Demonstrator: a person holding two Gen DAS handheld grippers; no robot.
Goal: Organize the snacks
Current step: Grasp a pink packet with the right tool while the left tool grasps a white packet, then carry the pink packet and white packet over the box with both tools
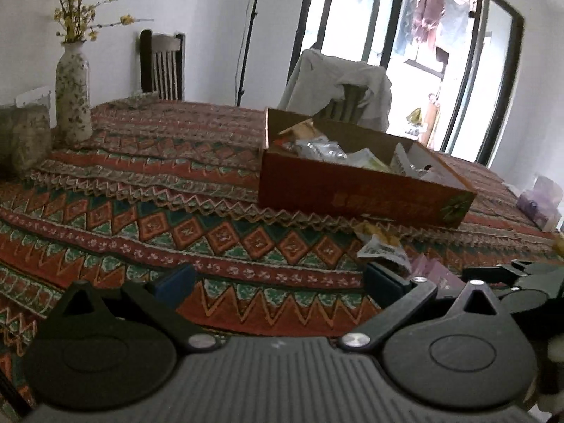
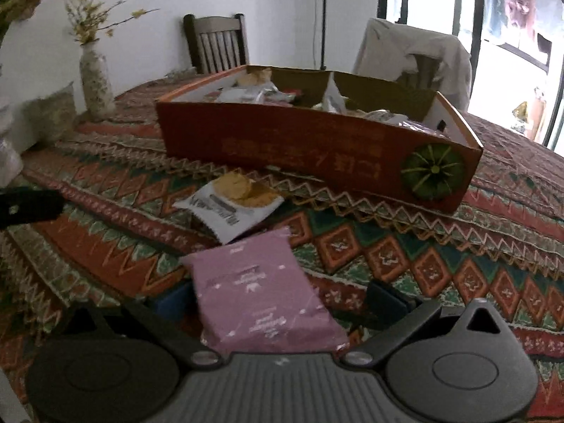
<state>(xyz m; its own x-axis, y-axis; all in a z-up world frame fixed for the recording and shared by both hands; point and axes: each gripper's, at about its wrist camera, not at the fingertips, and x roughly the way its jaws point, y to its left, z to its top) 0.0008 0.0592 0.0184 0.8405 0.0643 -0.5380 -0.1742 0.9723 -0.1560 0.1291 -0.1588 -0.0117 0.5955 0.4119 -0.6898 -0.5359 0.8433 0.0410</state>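
An orange cardboard box (image 1: 352,190) (image 2: 282,137) with several snack packets inside stands on the patterned table. A white cookie packet (image 2: 231,208) lies in front of it, also in the left wrist view (image 1: 380,245). A pink snack packet (image 2: 261,289) lies between the wide-open fingers of my right gripper (image 2: 278,299); the fingers do not press it. Its edge shows in the left wrist view (image 1: 437,275). My left gripper (image 1: 278,282) is open and empty above the tablecloth, left of the packets.
A flowered vase (image 1: 72,95) (image 2: 95,84) with yellow twigs stands at the far left beside a grey cushion (image 1: 21,141). Two chairs (image 1: 162,67) stand behind the table, one draped with cloth (image 1: 342,84). A purple tissue pack (image 1: 539,201) lies at the right.
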